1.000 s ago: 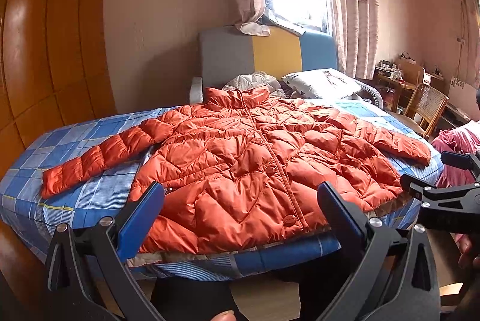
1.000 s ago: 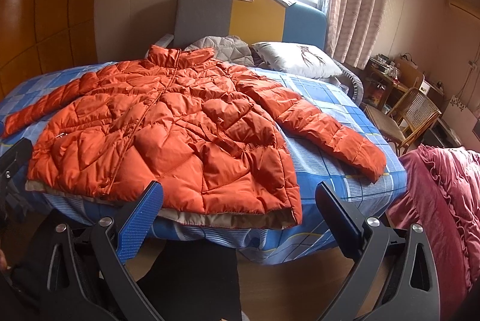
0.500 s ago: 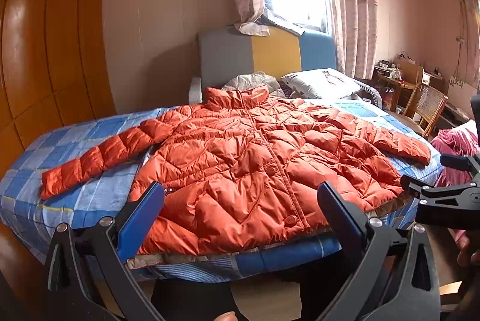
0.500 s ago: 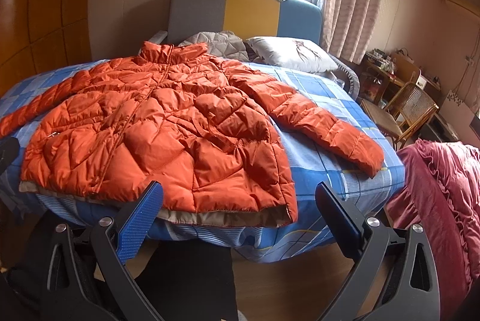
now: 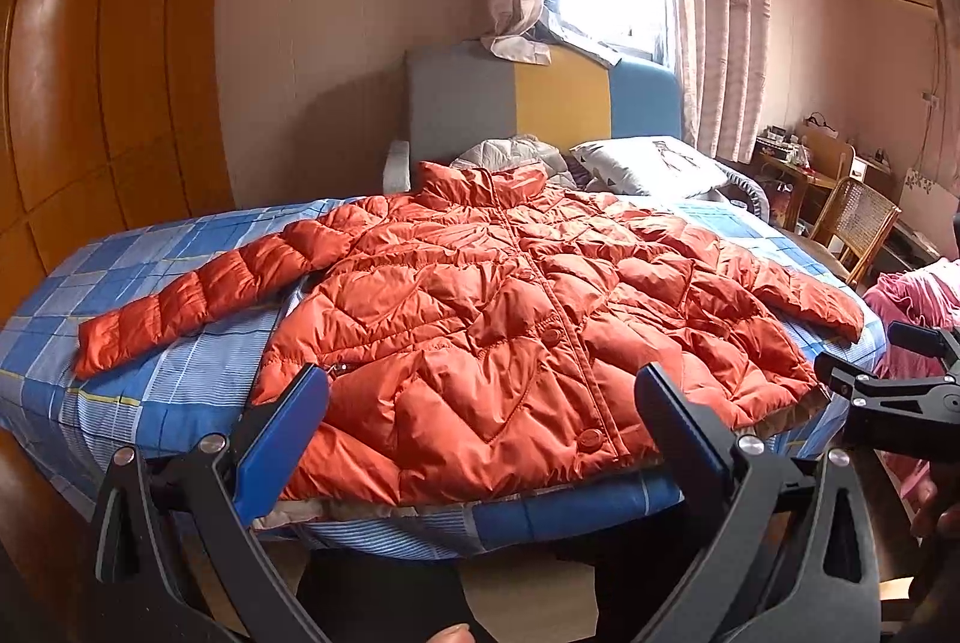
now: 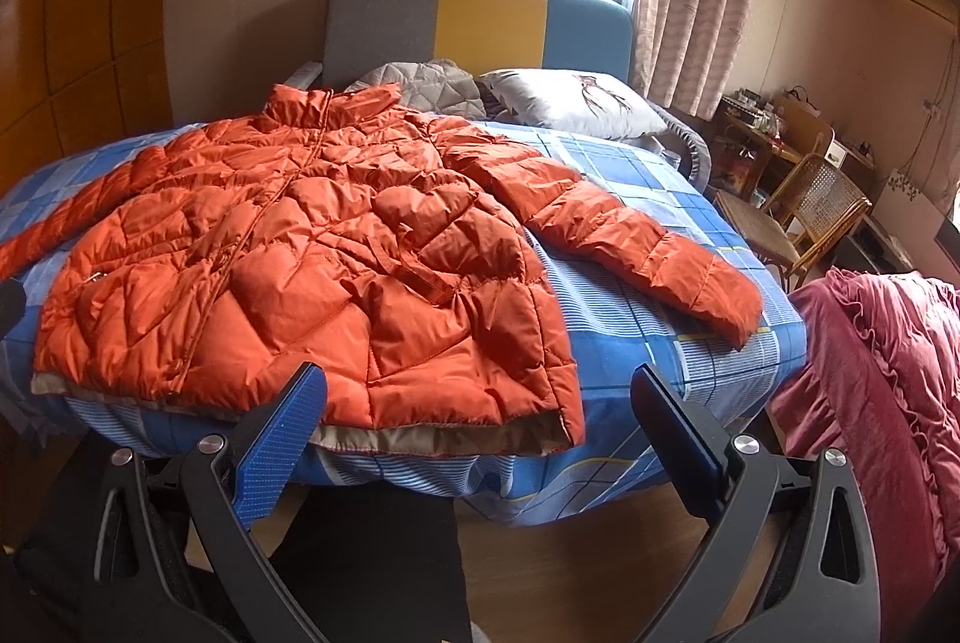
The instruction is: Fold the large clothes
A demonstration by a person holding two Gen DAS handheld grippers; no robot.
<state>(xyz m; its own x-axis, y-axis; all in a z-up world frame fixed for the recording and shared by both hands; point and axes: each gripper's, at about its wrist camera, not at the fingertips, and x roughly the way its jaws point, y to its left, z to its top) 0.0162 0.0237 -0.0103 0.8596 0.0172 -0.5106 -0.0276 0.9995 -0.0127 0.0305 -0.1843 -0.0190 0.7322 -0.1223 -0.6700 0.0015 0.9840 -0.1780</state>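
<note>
left gripper (image 5: pixel 480 427): fingers spread, empty, jacket (image 5: pixel 510 319) hem between them
right gripper (image 6: pixel 477 421): fingers spread, empty, hem corner just ahead

Each black tool (image 5: pixel 480 403) has blue finger pads (image 6: pixel 279 439) and silver screws.

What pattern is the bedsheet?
Blue plaid bedsheet, with thin yellow lines; clearest in the right wrist view.
</note>
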